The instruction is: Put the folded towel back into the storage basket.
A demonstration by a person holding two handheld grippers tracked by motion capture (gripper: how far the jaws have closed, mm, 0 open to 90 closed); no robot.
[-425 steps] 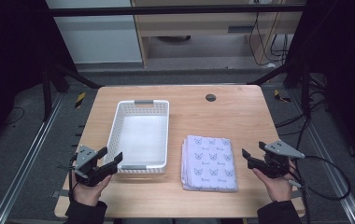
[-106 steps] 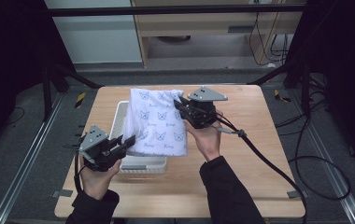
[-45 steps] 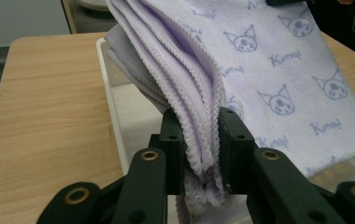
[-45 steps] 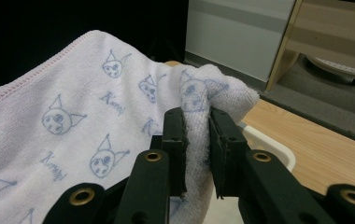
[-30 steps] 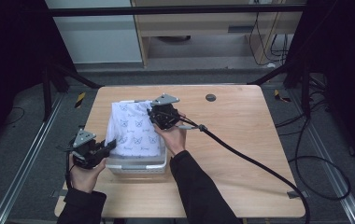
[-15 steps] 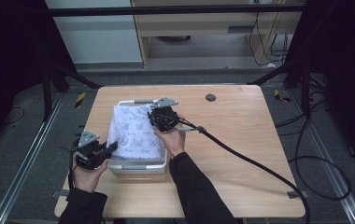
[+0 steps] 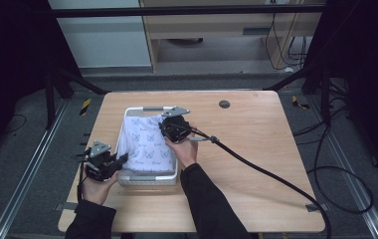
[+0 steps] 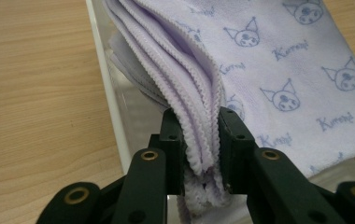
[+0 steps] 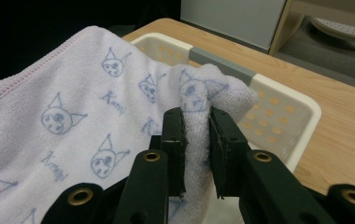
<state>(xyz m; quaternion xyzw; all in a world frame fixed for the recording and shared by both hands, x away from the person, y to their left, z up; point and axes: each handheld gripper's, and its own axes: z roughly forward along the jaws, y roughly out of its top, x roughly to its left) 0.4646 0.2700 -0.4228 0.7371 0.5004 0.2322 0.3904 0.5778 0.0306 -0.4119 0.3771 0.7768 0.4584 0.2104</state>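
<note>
A folded lilac towel (image 7: 144,144) printed with cat faces lies in the white perforated basket (image 7: 147,180) at the table's left centre. My left gripper (image 7: 120,160) is at the basket's near left corner, shut on the towel's (image 8: 259,60) stacked hemmed edges. My right gripper (image 7: 164,128) is over the basket's far right part, shut on a bunched fold of the towel (image 9: 73,121). In the right gripper view the basket's rim (image 9: 283,100) with its grey handle shows behind the fold. My left gripper (image 8: 198,156) and right gripper (image 9: 196,149) both pinch cloth between their jaws.
The wooden table (image 7: 256,164) has bare surface to the right of the basket. A round cable hole (image 7: 224,104) sits near the far edge. The right gripper's black cable (image 7: 266,172) trails across the table to the right. Dark frame posts stand at both sides.
Both grippers carried the towel from the table's right side over into the basket. In the last second the towel has sunk lower into it and the left gripper has closed in on its near corner.
</note>
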